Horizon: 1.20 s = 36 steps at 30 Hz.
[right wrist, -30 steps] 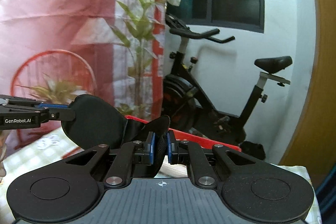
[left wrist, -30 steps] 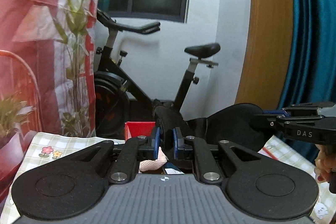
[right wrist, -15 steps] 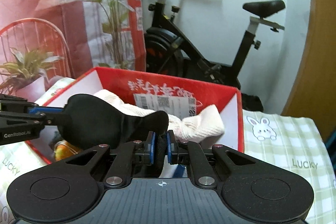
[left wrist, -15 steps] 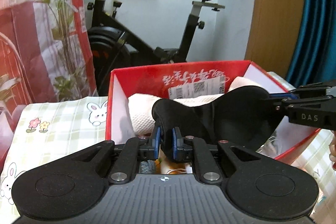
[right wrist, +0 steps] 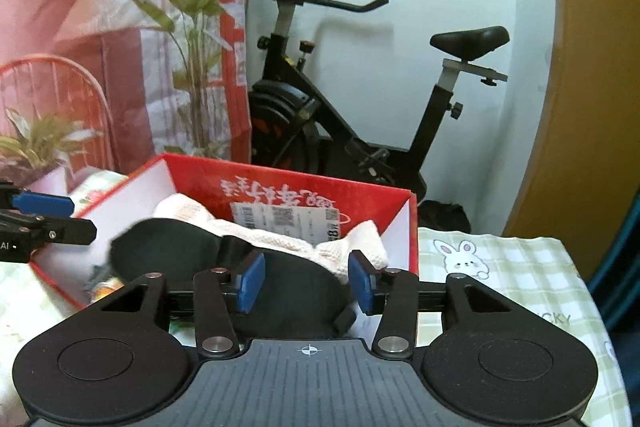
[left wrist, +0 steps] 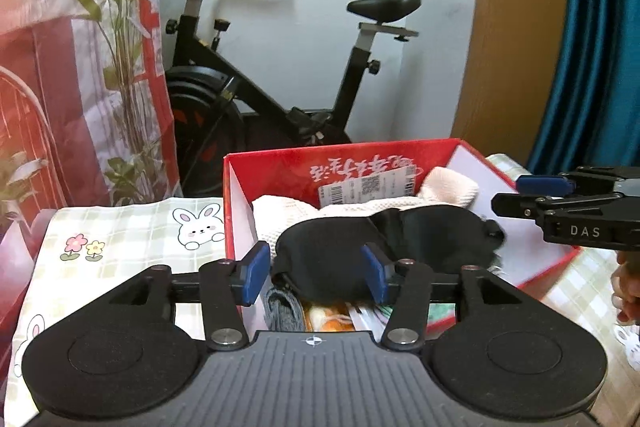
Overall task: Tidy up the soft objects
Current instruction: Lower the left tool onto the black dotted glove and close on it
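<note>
Fingers of the left gripper (left wrist: 314, 277) and the right gripper (right wrist: 306, 283) stand spread wide and grip nothing, while the black eye mask (left wrist: 360, 247) lies loose inside the red box (left wrist: 280, 167), on top of the cream knitted cloth (left wrist: 444, 187) there.

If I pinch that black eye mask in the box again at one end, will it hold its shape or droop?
Probably droop: the black eye mask lies draped over the white knit cloth in the red box, following its bumps. It looks thin and padded, so likely light and easy to lift. Its matte fabric should grip rather than slip.
</note>
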Motion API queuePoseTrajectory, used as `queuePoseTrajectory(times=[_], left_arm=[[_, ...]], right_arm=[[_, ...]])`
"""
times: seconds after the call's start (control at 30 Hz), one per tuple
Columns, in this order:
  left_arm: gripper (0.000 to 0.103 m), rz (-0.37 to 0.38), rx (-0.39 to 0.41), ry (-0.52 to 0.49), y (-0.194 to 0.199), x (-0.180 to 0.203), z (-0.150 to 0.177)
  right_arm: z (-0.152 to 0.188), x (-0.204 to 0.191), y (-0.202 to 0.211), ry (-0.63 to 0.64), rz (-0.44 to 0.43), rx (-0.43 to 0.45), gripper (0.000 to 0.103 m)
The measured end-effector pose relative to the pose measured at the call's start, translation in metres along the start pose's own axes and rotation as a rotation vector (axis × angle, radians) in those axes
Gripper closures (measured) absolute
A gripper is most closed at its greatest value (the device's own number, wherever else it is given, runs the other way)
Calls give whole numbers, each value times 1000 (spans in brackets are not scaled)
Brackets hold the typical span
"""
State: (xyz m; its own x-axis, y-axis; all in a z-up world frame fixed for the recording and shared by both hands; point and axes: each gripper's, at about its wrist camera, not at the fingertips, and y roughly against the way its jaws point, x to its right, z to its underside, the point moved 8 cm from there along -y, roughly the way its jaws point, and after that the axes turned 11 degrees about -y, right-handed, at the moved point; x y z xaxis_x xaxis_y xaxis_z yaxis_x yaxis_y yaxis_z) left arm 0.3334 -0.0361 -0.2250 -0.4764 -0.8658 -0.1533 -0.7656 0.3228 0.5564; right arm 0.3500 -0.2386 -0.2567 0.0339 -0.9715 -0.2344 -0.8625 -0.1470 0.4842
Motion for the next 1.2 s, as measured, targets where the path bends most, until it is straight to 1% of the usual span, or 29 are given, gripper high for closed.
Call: queuePoseTrajectory(times=[0.1, 0.2, 0.33, 0.43, 0.57, 0.67, 0.77, 0.83, 0.9, 0.97, 1.07, 1.13, 1.2], left_arm=[[50, 13, 12, -20, 20, 7, 5], [50, 32, 13, -36, 38, 15, 17], [50, 58, 0, -20, 57, 22, 43], [50, 72, -29, -12, 61, 27, 65], [50, 87, -82, 9, 58, 32, 97], [50, 99, -117, 58, 53, 32, 118], [50, 109, -141, 89, 47, 33, 131], [50, 121, -165, 81, 41, 35, 137], [49, 122, -179, 65, 37, 39, 139], [46, 130, -184, 57, 31, 40, 140], [45, 150, -189, 74, 23, 46, 145], [45, 185, -190, 100, 15, 52, 147], [45, 209, -192, 104, 10, 60, 151]], right_arm=[[4, -7, 20, -8, -37, 3, 60], [17, -16, 41, -4, -68, -5, 60], [42, -27, 66, -14, -107, -36, 60], [64, -33, 81, -29, -128, -67, 60], [102, -42, 92, -33, -145, -142, 60], [135, -49, 94, -19, -147, -213, 60], [158, -53, 92, -19, -150, -274, 60], [170, -55, 93, -22, -158, -304, 60], [178, -56, 95, -17, -157, -322, 60], [184, -55, 97, -12, -152, -334, 60], [191, -52, 95, 1, -132, -349, 59], [194, -51, 92, 8, -121, -353, 59], [196, -50, 90, 15, -116, -351, 58]])
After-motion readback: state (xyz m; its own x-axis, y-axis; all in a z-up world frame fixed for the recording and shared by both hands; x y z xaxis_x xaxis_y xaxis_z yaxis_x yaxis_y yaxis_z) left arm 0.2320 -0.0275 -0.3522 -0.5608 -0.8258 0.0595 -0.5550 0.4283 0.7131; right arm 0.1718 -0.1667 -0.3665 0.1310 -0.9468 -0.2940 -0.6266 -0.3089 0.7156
